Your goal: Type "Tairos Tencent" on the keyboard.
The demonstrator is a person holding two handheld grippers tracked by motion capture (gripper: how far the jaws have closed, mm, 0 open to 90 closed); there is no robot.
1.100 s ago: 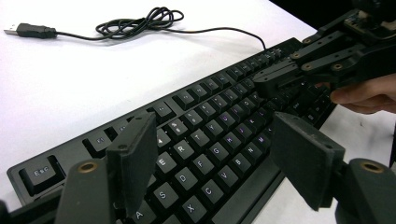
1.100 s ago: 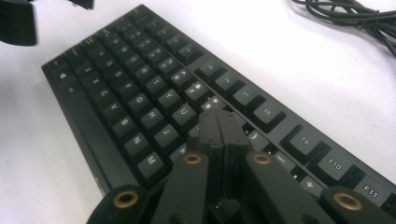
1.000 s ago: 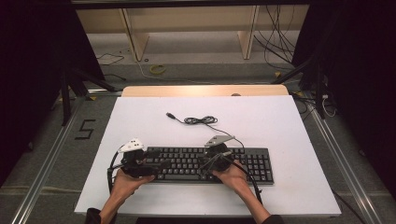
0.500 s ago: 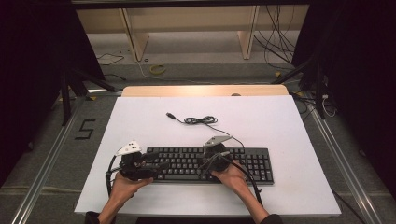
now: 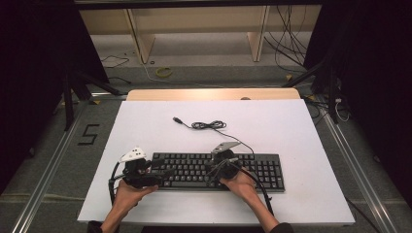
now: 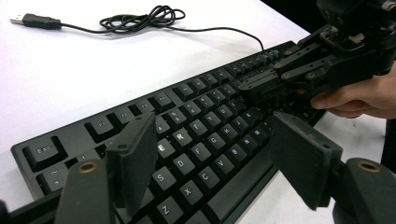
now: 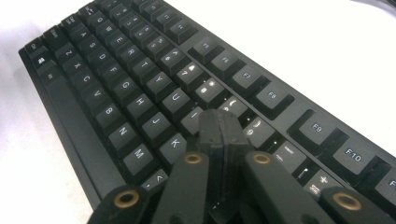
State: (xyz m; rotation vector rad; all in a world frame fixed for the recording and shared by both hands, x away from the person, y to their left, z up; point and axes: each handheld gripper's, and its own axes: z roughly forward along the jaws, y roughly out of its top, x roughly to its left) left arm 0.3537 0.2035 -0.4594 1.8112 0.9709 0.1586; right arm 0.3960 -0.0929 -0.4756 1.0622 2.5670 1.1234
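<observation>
— Right gripper (image 5: 219, 167) is pressed closed, both jaws meeting in one blunt tip with nothing between them, and I'm bringing that tip down over the middle of the keyboard (image 5: 272, 171). From the right gripper view the tip (image 7: 219, 128) is sitting just above the I and K keys, close enough that I can't tell whether it's touching a cap.

— And your other hand?

— I'm holding the left gripper (image 5: 160, 171) spread wide, gripping nothing, at the keyboard's 9 o'clock end. In its own view the two pads (image 6: 133, 158) are straddling the air over the E and R keys (the Esc key is off at about 9 o'clock from them).

— Where is the keyboard lying?

— Flat on the white table (image 5: 145, 121), along the near edge, in front of me. Its cable (image 5: 209, 125) is coiling at 12 o'clock from it, with the USB plug (image 5: 178, 120) lying loose on the table, well apart from anything.

— So which step are you on?

— I'm judging this as key pressing: the closed right tip is working as a finger. Next it's calling for a short, straight push onto a single cap, keeping the tip centred so it isn't catching the neighbouring key, while the left one is staying clear.
</observation>
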